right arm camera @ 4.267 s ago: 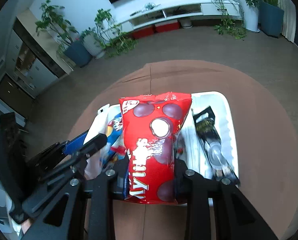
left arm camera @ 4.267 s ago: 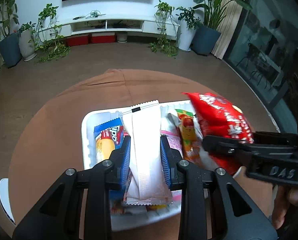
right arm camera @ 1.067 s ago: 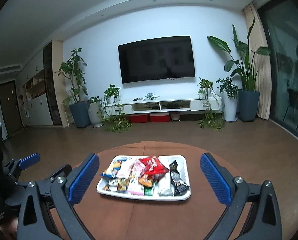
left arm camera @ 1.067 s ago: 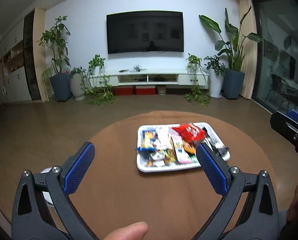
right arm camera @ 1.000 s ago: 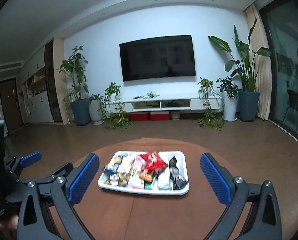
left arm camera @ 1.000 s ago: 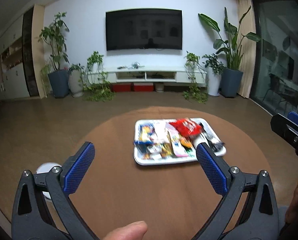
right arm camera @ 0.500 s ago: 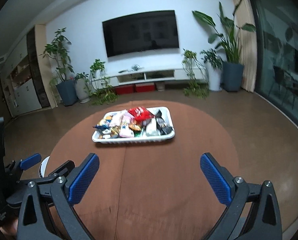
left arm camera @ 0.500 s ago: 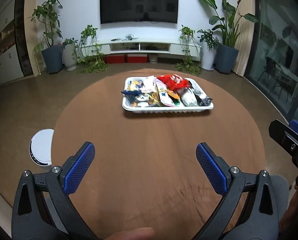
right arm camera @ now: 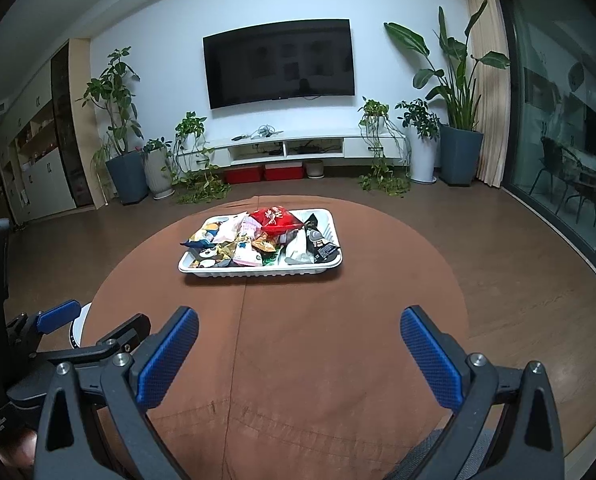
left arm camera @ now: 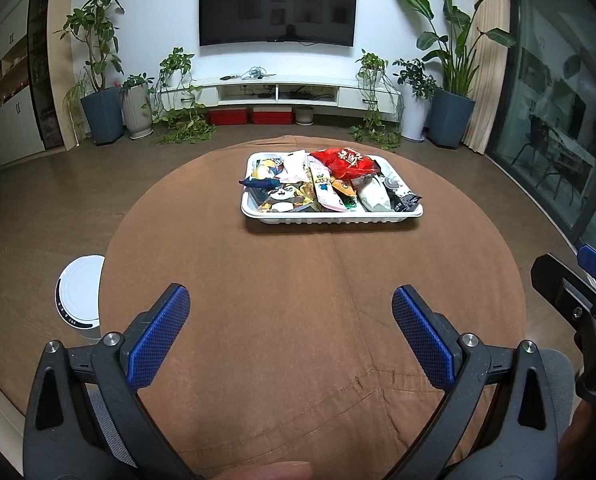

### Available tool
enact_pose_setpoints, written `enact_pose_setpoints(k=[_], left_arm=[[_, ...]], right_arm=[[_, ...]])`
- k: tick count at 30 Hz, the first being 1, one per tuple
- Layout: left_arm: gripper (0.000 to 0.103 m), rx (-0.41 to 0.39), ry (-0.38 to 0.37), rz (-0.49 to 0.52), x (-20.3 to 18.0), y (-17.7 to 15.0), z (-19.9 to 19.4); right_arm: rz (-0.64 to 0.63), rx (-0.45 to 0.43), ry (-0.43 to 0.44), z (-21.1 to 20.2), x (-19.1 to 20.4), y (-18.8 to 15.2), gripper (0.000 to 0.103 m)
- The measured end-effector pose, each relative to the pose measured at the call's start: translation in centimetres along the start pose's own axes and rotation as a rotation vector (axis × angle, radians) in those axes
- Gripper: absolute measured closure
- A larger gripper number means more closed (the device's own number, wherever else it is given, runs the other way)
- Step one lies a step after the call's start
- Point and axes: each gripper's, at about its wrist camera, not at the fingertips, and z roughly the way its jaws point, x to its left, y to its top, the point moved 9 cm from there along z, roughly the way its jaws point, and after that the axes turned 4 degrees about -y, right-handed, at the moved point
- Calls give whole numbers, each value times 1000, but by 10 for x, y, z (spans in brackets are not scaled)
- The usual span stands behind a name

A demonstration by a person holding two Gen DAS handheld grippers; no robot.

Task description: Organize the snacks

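1. The snacks (left arm camera: 330, 186) all lay in the white tray (left arm camera: 332, 218) on the far side of the round table (left arm camera: 298, 300).
2. A few seconds before, I held a bag in each gripper. Now both bags were in the tray.
3. My left gripper (left arm camera: 289, 330) and right gripper (right arm camera: 298, 352) were wide apart, empty, pulled back near me.
4. I think the job was done.

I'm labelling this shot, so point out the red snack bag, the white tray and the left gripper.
red snack bag (left arm camera: 348, 163): left wrist view, middle of its printed face.
white tray (left arm camera: 332, 219): left wrist view, ribbed near wall.
left gripper (left arm camera: 289, 322): left wrist view, midway between its blue fingertips.
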Motion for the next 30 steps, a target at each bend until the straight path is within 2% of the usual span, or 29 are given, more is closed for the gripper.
enact_pose_setpoints(k=[30], left_arm=[[1, 5, 0, -1, 2, 3, 3]], right_arm=[[-8, 16, -2, 3, 0, -7, 0]])
